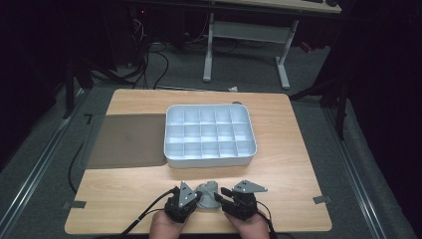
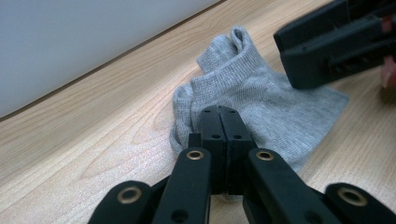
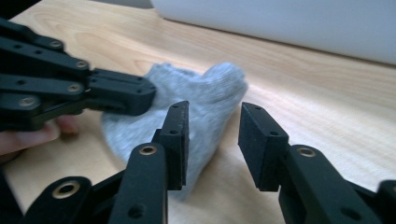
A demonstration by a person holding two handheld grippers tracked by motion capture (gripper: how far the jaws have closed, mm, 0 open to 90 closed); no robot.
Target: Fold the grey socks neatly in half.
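A small grey sock point(image 1: 209, 193) lies crumpled on the wooden surface point(image 1: 124, 191) near its front edge, between the person's two hands and just in front of the white compartment tray point(image 1: 209, 135), whose fifteen cells all look empty in the high view. The left tool point(image 2: 219, 122) has its jaws pressed together; in the left gripper view they sit over the near edge of the sock, and a bit of fabric may be pinched between them, though the jaws hide the contact and it cannot be said for sure. The right tool point(image 3: 212, 140) has its jaws standing apart, one pad over the sock's edge and the other over bare wood, so it grips nothing yet. To the left of the tray a dark mat point(image 1: 127, 140) lies flat on the surface with nothing on it. Judging by this, the work is at an early stage: the sock is bunched with one end folded up, neither smoothed, folded nor lifted, and no cell of the tray has received anything. What seems left is for the right tool to close on its side of the sock, for the two tools together to fold or gather it, and then for it to be carried to the tray, if that is where it belongs.
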